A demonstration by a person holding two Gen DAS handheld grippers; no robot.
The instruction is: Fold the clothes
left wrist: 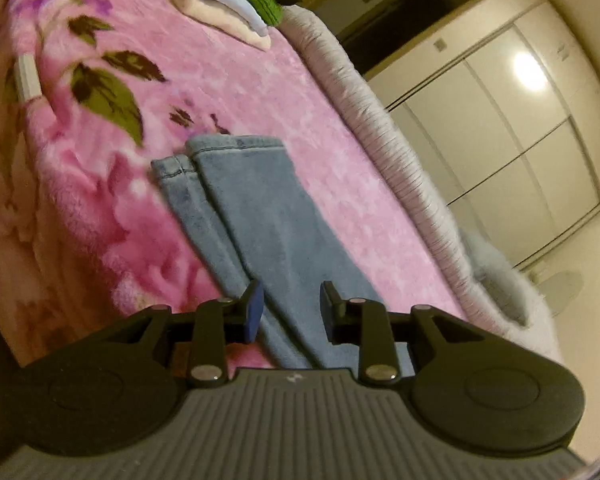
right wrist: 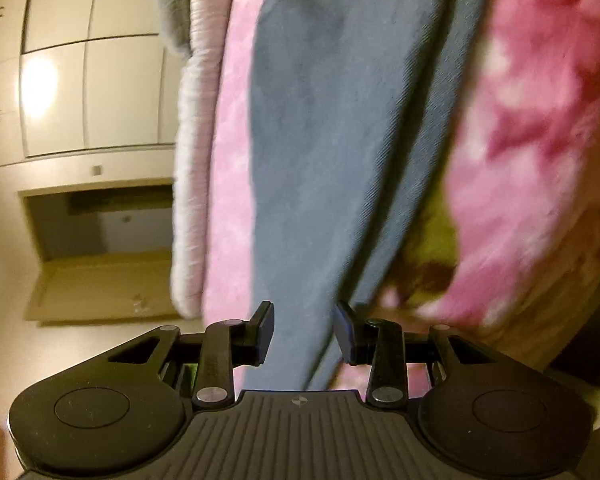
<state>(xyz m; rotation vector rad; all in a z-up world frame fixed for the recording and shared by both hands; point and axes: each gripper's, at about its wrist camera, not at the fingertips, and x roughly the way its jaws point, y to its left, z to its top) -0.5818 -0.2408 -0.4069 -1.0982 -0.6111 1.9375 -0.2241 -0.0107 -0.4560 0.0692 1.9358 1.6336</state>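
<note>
Under me spreads a pink floral blanket across the bed, edged by a pale ribbed border. Beyond it I see cream wardrobe doors with a lamp's glare, and a dark doorway beside them.

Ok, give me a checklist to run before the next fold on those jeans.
1. Jeans lie flat on the pink blanket, legs stacked: ok.
2. Hems lined up: not ok, the under leg sticks out to one side.
3. Left tongs open, denim between the fingers, pads not pressing: ok.
4. Right tongs open over the jeans: ok.
5. Folded pile at the far end lies apart from the jeans: ok.
6. Waistband position: cannot tell, out of view.
</note>
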